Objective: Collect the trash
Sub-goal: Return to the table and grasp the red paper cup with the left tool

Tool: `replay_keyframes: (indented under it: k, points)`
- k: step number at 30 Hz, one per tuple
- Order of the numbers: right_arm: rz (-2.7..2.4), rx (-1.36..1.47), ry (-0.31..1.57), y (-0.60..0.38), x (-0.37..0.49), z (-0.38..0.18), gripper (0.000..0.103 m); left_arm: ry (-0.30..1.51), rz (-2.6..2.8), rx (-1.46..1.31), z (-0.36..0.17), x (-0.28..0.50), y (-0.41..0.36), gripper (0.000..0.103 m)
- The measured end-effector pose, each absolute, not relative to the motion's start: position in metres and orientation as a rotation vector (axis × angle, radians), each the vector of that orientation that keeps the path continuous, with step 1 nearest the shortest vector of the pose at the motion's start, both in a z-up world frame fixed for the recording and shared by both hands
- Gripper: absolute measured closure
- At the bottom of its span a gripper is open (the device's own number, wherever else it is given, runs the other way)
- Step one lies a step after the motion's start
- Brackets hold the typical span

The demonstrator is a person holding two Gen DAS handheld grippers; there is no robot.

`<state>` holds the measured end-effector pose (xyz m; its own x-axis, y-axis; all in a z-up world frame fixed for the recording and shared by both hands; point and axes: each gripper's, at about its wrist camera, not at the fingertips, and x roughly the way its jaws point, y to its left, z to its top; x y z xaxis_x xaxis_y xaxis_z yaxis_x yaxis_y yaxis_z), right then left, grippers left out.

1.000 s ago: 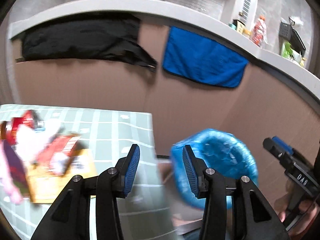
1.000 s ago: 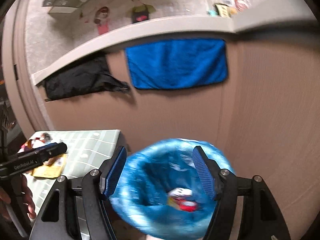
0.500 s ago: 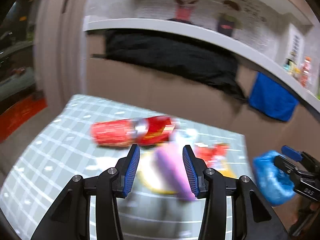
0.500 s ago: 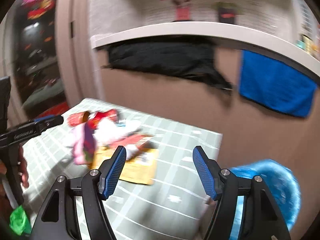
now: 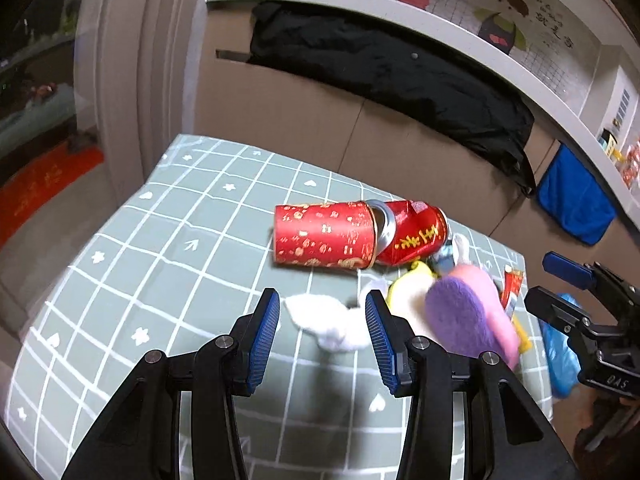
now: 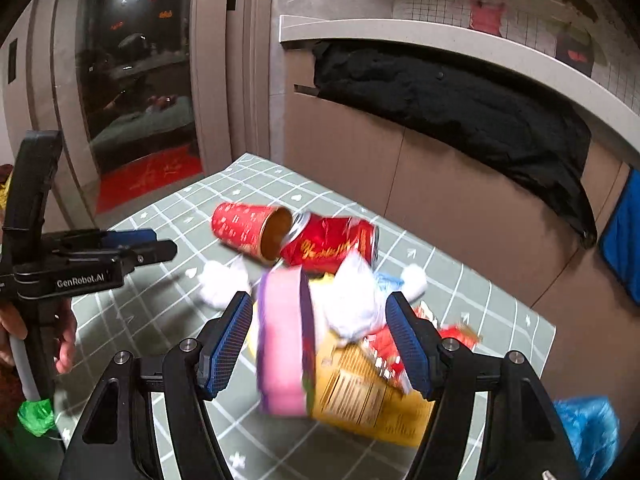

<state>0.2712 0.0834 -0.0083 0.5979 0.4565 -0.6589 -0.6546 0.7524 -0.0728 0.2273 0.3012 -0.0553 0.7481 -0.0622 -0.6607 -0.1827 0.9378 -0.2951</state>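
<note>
A pile of trash lies on the green checked table (image 5: pixel 160 248). A red paper cup (image 5: pixel 324 240) (image 6: pixel 244 228) lies on its side, mouth against a dented red can (image 5: pixel 416 236) (image 6: pixel 332 240). White crumpled tissue (image 5: pixel 328 320) (image 6: pixel 352 300) lies beside a pink and purple pad (image 5: pixel 468 312) (image 6: pixel 284 340) and a yellow wrapper (image 6: pixel 360 396). My left gripper (image 5: pixel 322 334) is open just above the tissue. My right gripper (image 6: pixel 320 344) is open over the pad and the wrapper. The bin with a blue bag (image 5: pixel 560 352) (image 6: pixel 588 428) stands past the table's right edge.
A brown cardboard wall (image 5: pixel 320 128) stands behind the table, with a black cloth (image 5: pixel 400 76) and a blue towel (image 5: pixel 576 208) hung over its white ledge. A glass door and a red mat (image 6: pixel 148 172) are on the left. A red snack wrapper (image 6: pixel 460 332) lies at the table's right.
Both grippers have swung left from the blue bin to the table and closed in on the trash pile. Both stay open and empty.
</note>
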Motion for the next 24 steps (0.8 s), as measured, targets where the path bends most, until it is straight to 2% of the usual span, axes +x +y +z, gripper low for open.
replay_keyframes:
  k: [5,14,22,24]
  points:
    - [0.610,-0.289,0.647,0.073,0.287,0.000,0.037,0.715,0.087,-0.331,-0.048,0.261,0.286,0.057]
    - [0.538,-0.188,0.705,0.022,0.301,-0.012,0.037,0.726,0.244,-0.105,-0.065,0.312,0.238,0.057]
    - [0.528,-0.159,0.728,0.000,0.300,-0.022,0.037,0.731,0.405,-0.081,-0.076,0.317,0.265,0.058]
    - [0.537,-0.150,0.730,0.000,0.302,-0.022,0.037,0.725,0.418,-0.096,-0.077,0.310,0.279,0.063]
